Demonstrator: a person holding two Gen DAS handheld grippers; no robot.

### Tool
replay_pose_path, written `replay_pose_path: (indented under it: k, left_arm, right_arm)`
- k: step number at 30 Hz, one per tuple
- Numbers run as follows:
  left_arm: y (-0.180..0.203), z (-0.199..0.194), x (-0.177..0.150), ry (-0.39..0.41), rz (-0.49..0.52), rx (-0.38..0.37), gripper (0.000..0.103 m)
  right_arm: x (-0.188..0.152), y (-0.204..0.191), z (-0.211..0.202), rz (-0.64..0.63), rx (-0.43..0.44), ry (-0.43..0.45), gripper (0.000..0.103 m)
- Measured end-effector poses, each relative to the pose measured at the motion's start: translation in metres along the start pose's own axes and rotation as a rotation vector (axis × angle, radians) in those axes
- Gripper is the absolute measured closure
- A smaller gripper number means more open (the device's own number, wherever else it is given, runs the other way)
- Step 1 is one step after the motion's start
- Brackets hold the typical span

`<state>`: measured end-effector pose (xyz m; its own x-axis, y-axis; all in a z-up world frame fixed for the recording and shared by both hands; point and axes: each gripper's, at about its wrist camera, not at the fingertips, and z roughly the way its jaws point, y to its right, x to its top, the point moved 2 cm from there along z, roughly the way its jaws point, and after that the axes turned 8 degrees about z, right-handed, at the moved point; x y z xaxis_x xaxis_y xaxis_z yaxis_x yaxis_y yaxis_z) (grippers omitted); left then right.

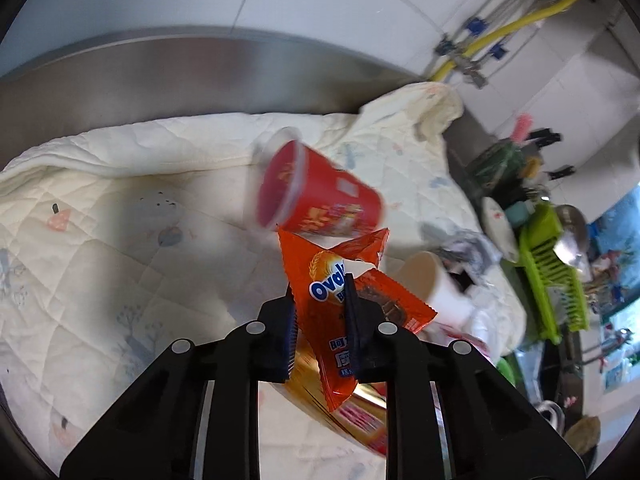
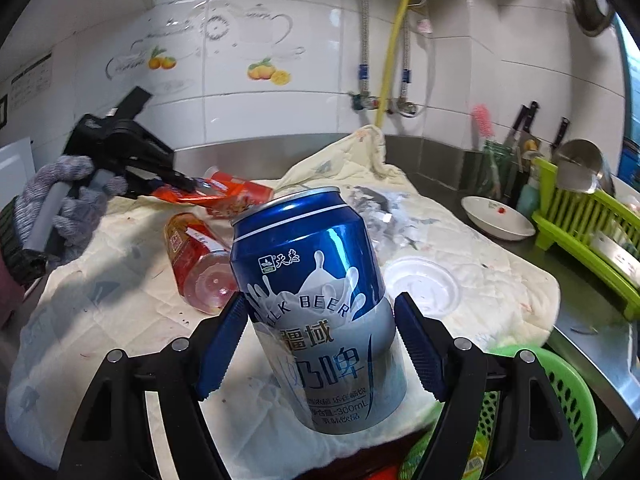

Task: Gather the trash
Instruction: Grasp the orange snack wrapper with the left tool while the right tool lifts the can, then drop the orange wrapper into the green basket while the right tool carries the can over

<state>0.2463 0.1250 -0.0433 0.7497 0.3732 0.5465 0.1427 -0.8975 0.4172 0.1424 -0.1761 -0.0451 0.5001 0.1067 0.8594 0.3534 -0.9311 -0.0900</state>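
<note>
Orange snack wrapper [image 1: 332,320] pinched between the blue pads of the left claw [image 1: 320,300], upright and crumpled, lifted clear of the cream quilted cloth [image 1: 100,208] spread over the surface. Second red-and-gold packet [image 1: 360,420] just below and behind it, near the claw base; whether gripped too, cannot tell. Red transparent cup [image 1: 316,196] on its side just beyond the wrapper, mouth turned left, blurred. White paper cup [image 1: 432,284] tipped over to the right, beside crumpled white and silver litter. Steel backsplash [image 1: 160,72] behind the cloth; green dish rack [image 1: 552,276] far right.

Right wrist view: blue and silver drink can [image 2: 320,320] upright, clamped between both pads of the right claw [image 2: 322,336], held above the front edge of the cloth [image 2: 500,280]. Red transparent cup [image 2: 200,264] lying on the cloth to the left of the can. Clear plastic lid [image 2: 424,284] flat on the cloth to the right. Gloved hand [image 2: 64,208] at left holding the left claw [image 2: 188,188], orange wrapper [image 2: 188,196] at its tip. Green basket [image 2: 560,392] at lower right, below the surface edge. White bowl [image 2: 496,216] and green dish rack [image 2: 592,220] on the steel surface [image 2: 580,312] to the right.
</note>
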Motion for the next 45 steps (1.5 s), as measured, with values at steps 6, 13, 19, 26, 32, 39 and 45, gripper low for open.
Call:
replay_pose_path:
  k: [6,13,19,26,32,39,45]
  left_arm:
    - [0.049,-0.027,-0.014,0.027,0.098,-0.086,0.084]
    - [0.134,-0.022,-0.049,-0.025,0.255,-0.215,0.084]
    - [0.205,0.003,-0.086,-0.107,0.375,-0.298,0.084]
    - [0.281,0.051,-0.14,-0.221,0.516,-0.324,0.084]
    - [0.323,0.097,-0.184,-0.331,0.586,-0.312,0.083]
    - [0.353,0.145,-0.217,-0.422,0.613,-0.283,0.078]
    - [0.365,0.165,-0.23,-0.441,0.62,-0.295,0.053]
  right_arm:
    - [-0.004,0.03,-0.033,0.06,-0.073,0.029,0.03]
    - [-0.016,0.079,-0.078,0.106,-0.211,0.049,0.03]
    - [-0.03,0.124,-0.112,0.143,-0.331,0.063,0.03]
    - [-0.052,0.171,-0.142,0.217,-0.422,0.068,0.03]
    - [-0.074,0.2,-0.154,0.269,-0.468,0.052,0.03]
    - [-0.089,0.227,-0.152,0.318,-0.485,0.033,0.03]
    - [-0.097,0.239,-0.15,0.34,-0.488,0.024,0.03]
